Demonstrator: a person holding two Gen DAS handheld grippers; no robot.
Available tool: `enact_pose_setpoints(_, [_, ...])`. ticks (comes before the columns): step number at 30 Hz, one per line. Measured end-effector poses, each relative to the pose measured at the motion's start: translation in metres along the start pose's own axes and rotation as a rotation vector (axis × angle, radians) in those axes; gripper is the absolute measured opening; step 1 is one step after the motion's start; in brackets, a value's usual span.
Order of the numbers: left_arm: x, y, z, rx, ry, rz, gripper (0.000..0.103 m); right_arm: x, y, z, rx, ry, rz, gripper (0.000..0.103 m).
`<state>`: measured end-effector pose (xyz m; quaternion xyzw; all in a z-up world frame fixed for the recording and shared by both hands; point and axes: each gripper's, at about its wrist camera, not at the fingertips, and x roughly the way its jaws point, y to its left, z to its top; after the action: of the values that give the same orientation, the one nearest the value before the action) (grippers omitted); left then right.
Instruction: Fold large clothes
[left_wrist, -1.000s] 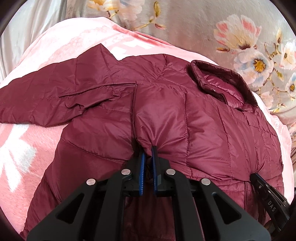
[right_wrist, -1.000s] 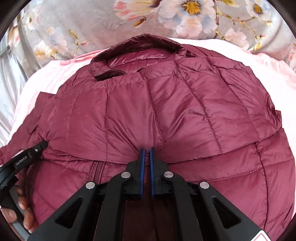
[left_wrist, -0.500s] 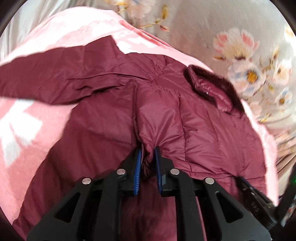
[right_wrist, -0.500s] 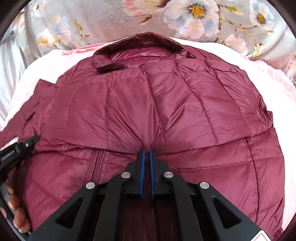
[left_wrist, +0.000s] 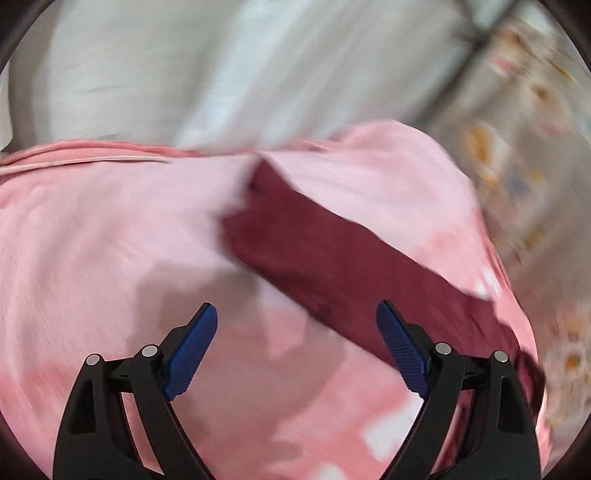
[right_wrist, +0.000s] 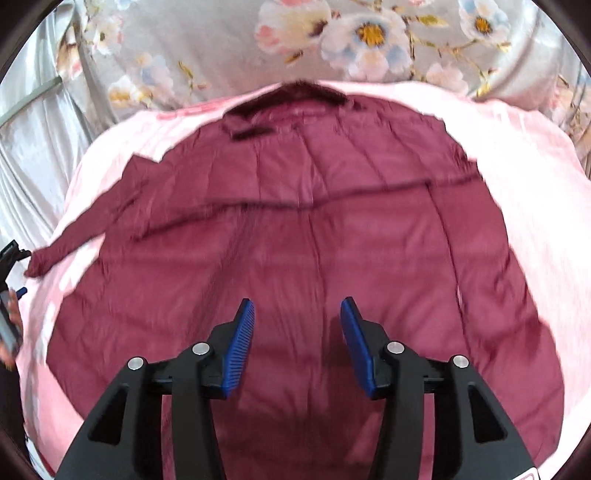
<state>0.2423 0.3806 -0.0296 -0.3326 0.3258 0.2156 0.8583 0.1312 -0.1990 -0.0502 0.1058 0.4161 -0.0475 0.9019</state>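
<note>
A maroon quilted jacket (right_wrist: 314, 236) lies spread flat on a pink blanket (right_wrist: 524, 155), collar (right_wrist: 291, 96) at the far end. My right gripper (right_wrist: 297, 321) is open and empty above the jacket's lower body. One sleeve stretches left to its cuff (right_wrist: 37, 262). In the left wrist view that sleeve (left_wrist: 332, 251) runs diagonally over the pink blanket (left_wrist: 92, 240). My left gripper (left_wrist: 295, 325) is wide open and empty, just short of the sleeve. It shows at the left edge of the right wrist view (right_wrist: 9, 266), next to the cuff. Both views are blurred.
A grey floral sheet (right_wrist: 369, 37) lies beyond the blanket's far edge. Pale grey fabric (left_wrist: 221, 62) rises behind the blanket in the left wrist view. The blanket's hem (left_wrist: 85, 157) runs along its left side.
Both grippers have let go of the jacket's hem and opened. The left one swung away left to face the sleeve. The jacket now lies flatter.
</note>
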Motion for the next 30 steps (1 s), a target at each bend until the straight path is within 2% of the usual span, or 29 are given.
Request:
enact_pose_setpoints(3, [0.018, 0.023, 0.021, -0.067, 0.04, -0.015, 0.083, -0.002, 0.004, -0.013, 0.001, 0.02, -0.007, 0.049])
enact_pose_setpoints(4, [0.022, 0.024, 0.024, -0.079, 0.051, -0.026, 0.071, -0.003, 0.005, -0.015, 0.002, 0.025, -0.007, 0.049])
enact_pose_setpoints(5, [0.028, 0.026, 0.027, -0.089, 0.066, -0.033, 0.064, -0.004, 0.007, -0.017, 0.002, 0.025, -0.008, 0.049])
enact_pose_setpoints(6, [0.032, 0.026, 0.031, -0.089, 0.083, -0.05, 0.052, -0.005, 0.009, -0.018, -0.003, 0.023, -0.013, 0.049])
enact_pose_setpoints(7, [0.038, 0.023, 0.034, -0.082, 0.101, -0.074, 0.035, -0.007, 0.01, -0.02, -0.01, 0.02, -0.02, 0.049])
enact_pose_setpoints(10, [0.043, 0.005, 0.039, -0.031, 0.119, -0.083, 0.006, -0.011, 0.015, -0.022, -0.034, 0.01, -0.039, 0.049])
enact_pose_setpoints(13, [0.021, -0.027, 0.04, 0.084, 0.066, -0.115, 0.003, -0.017, 0.016, -0.025, -0.041, -0.002, -0.044, 0.049])
enact_pose_setpoints(15, [0.0, -0.063, 0.038, 0.153, 0.035, -0.168, 0.002, -0.021, 0.016, -0.026, -0.033, -0.006, -0.04, 0.049])
enact_pose_setpoints(18, [-0.045, -0.134, 0.025, 0.276, -0.01, -0.284, 0.001, -0.024, 0.017, -0.026, -0.025, -0.012, -0.031, 0.049])
enact_pose_setpoints(20, [-0.087, -0.199, -0.002, 0.405, -0.042, -0.389, 0.001, -0.025, 0.018, -0.026, -0.026, -0.015, -0.029, 0.049])
enact_pose_setpoints(21, [-0.098, -0.216, -0.011, 0.44, -0.042, -0.422, 0.001, -0.025, 0.019, -0.026, -0.027, -0.017, -0.029, 0.049])
enact_pose_setpoints(23, [-0.133, -0.278, -0.057, 0.574, -0.025, -0.539, 0.002, -0.027, 0.017, -0.027, -0.02, -0.02, -0.027, 0.049])
enact_pose_setpoints(25, [-0.151, -0.314, -0.096, 0.649, 0.004, -0.613, 0.002, -0.028, 0.013, -0.027, -0.008, -0.023, -0.028, 0.049])
enact_pose_setpoints(27, [-0.16, -0.353, -0.156, 0.725, 0.079, -0.693, 0.004, -0.031, 0.006, -0.028, 0.011, -0.024, -0.034, 0.049])
enact_pose_setpoints(28, [-0.159, -0.362, -0.173, 0.737, 0.108, -0.713, 0.005, -0.033, 0.002, -0.028, 0.02, -0.025, -0.036, 0.049])
enact_pose_setpoints(29, [-0.155, -0.374, -0.203, 0.748, 0.163, -0.744, 0.007, -0.035, -0.003, -0.029, 0.032, -0.026, -0.037, 0.049])
enact_pose_setpoints(30, [-0.149, -0.381, -0.229, 0.749, 0.217, -0.763, 0.021, -0.037, -0.009, -0.029, 0.049, -0.026, -0.037, 0.049])
